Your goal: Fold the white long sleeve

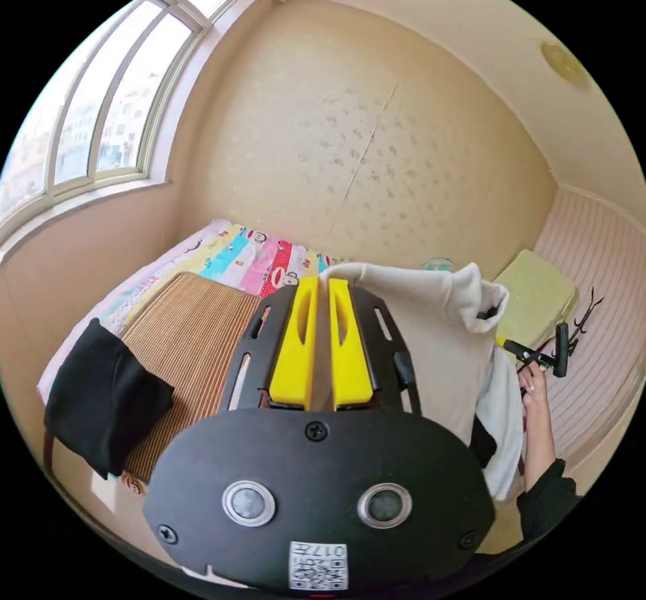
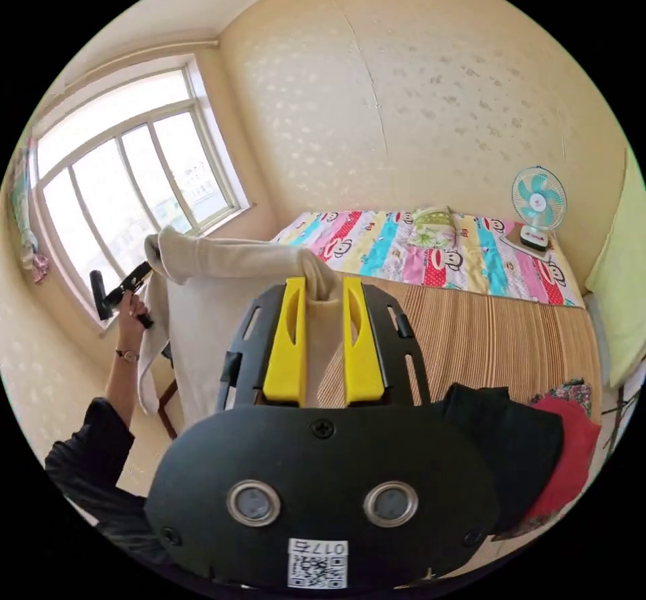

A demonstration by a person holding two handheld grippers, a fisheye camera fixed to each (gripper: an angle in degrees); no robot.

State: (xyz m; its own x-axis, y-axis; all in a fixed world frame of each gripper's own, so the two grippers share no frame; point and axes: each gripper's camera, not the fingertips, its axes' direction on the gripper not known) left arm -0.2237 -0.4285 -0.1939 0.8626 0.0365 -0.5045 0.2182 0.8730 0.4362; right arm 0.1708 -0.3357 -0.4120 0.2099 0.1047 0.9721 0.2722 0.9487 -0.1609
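In the left gripper view the left tool [image 1: 321, 290] sits at the centre of the frame, its yellow jaws drawn close together with a thin edge of the white shirt [image 1: 437, 351] pinched between them at the tips. From there the shirt runs to the right of the frame and hangs in the air, reaching its far corner at the right tool [image 1: 515, 348], seen right of centre with a hand [image 1: 535, 385] under it. The jaws of that far tool are too small to make out in this view.

In the right gripper view the right tool [image 2: 321, 290] stands at the centre, its jaws wider apart, with a bunched fold of the shirt [image 2: 229, 260] filling the gap and pressed on both sides. The shirt stretches to the left of the frame as a taut band and a hanging sheet, ending at the left tool [image 2: 138, 274], held up by a hand [image 2: 131, 307] before the window [image 2: 128, 176].

Behind the shirt lies the bed [image 2: 471, 331], with a striped brown mat and a bright patterned sheet. A black cloth [image 1: 101, 398] lies at the lower left of the left gripper view, on the near end of the mat. A fan [image 2: 538, 206] stands at the right of the right gripper view, at the far end of the bed.
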